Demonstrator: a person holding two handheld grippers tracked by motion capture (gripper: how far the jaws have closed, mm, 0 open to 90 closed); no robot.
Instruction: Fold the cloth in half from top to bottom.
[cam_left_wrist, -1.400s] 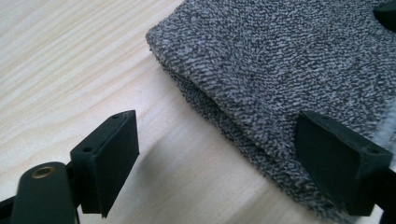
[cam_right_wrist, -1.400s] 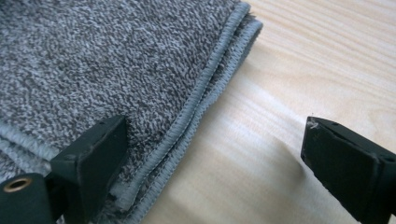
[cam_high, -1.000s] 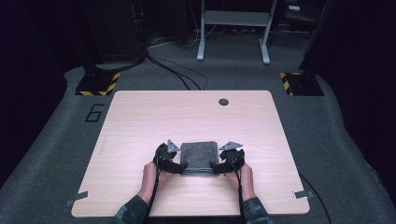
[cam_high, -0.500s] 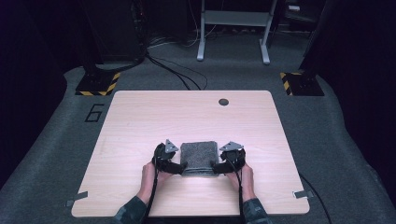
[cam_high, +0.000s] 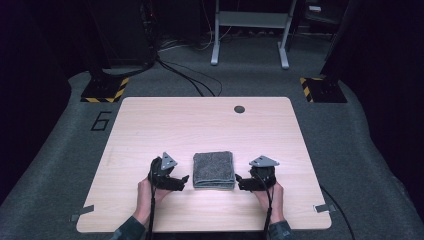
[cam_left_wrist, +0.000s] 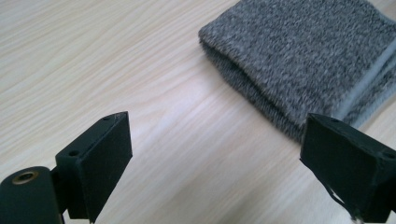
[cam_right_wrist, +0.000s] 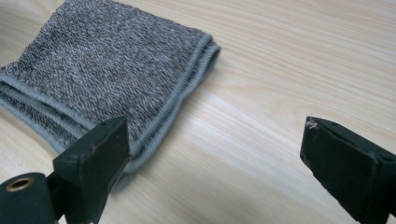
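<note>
Both my grippers sit off the folded grey towel now: left gripper and right gripper flank it, jaws spread wide, holding nothing.

Folded grey terry towel lies on the pale wooden surface, midway along its near edge. Left tongs just beside towel's left side, right tongs just beside its right. Small dark round grommet near far edge.
</note>
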